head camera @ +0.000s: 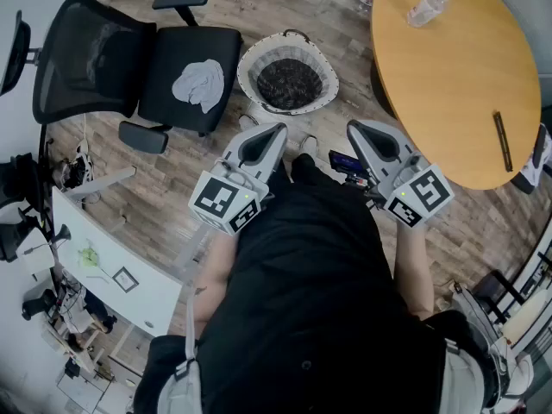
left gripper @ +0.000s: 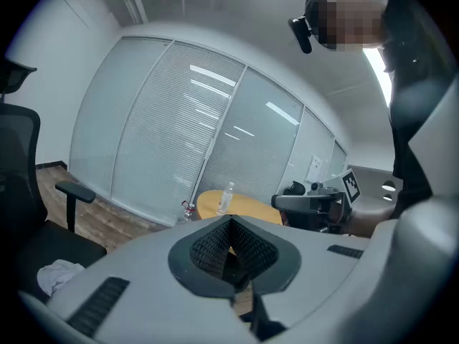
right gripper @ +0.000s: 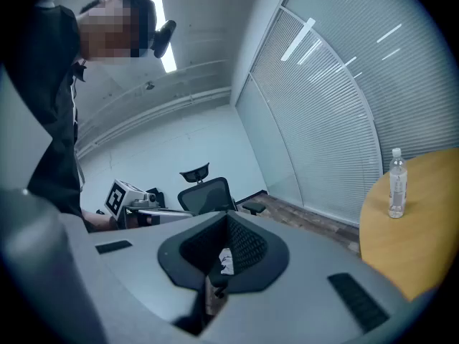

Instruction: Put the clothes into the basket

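Observation:
A pale grey cloth (head camera: 199,84) lies crumpled on the seat of a black office chair (head camera: 185,67); it also shows low at the left (left gripper: 57,274) in the left gripper view. A white woven basket (head camera: 255,55) stands on the floor beside the chair, with dark clothes (head camera: 289,81) inside. My left gripper (head camera: 278,130) and right gripper (head camera: 352,128) are held close to my body, short of the basket and above the floor. Both have their jaws together, and nothing is held by the left (left gripper: 231,253) or the right (right gripper: 224,253).
A round wooden table (head camera: 457,84) fills the right side, with a water bottle (head camera: 429,7) and a dark stick (head camera: 502,141) on it. A white desk (head camera: 103,261) with clutter lies at the left. Glass walls with blinds (left gripper: 179,135) ring the room.

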`<move>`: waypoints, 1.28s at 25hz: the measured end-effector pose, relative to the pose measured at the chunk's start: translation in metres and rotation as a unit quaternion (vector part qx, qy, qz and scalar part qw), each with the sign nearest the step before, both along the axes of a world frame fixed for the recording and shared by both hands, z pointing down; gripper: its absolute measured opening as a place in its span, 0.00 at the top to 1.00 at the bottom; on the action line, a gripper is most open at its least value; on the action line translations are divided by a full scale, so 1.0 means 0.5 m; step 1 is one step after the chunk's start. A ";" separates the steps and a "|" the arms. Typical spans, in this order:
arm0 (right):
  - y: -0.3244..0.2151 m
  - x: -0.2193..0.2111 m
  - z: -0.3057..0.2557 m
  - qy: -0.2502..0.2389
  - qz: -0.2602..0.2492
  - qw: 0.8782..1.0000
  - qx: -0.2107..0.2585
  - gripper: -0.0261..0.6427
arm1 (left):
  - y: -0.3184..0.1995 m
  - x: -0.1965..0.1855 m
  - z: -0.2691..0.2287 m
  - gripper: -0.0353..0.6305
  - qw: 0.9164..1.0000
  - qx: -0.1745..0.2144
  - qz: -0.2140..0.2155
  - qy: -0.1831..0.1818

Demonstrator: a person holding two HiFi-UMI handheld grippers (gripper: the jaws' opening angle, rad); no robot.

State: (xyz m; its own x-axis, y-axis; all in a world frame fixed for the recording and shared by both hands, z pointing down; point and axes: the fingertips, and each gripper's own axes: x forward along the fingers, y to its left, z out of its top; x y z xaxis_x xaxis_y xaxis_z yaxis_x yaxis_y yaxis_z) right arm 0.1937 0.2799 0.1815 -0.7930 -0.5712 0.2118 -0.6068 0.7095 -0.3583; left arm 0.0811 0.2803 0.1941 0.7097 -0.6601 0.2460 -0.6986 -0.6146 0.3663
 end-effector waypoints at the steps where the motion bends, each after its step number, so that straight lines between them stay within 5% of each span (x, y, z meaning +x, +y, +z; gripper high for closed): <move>1: -0.001 -0.001 -0.002 0.000 0.000 1.000 0.001 0.94 | 0.000 -0.001 -0.001 0.93 1.000 0.001 -0.001 0.001; 14: -0.018 -0.030 0.018 0.005 -0.014 1.000 -0.009 0.94 | -0.024 -0.027 0.017 0.93 1.000 -0.013 -0.020 -0.011; 19: -0.042 -0.062 0.038 0.021 -0.020 0.999 -0.017 0.94 | -0.059 -0.081 0.054 0.93 0.998 -0.025 -0.052 -0.037; 32: -0.175 -0.245 0.031 0.039 -0.050 0.997 -0.040 0.94 | -0.185 -0.261 0.135 0.93 0.995 -0.052 -0.073 -0.038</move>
State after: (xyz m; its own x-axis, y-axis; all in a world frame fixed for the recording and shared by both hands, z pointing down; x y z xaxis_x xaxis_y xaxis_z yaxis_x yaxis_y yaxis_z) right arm 0.0712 0.1922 0.1968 -0.8243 -0.4697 0.3160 -0.5630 0.7386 -0.3707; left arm -0.0494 0.1879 0.2616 0.5847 -0.7228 0.3683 -0.8060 -0.4660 0.3649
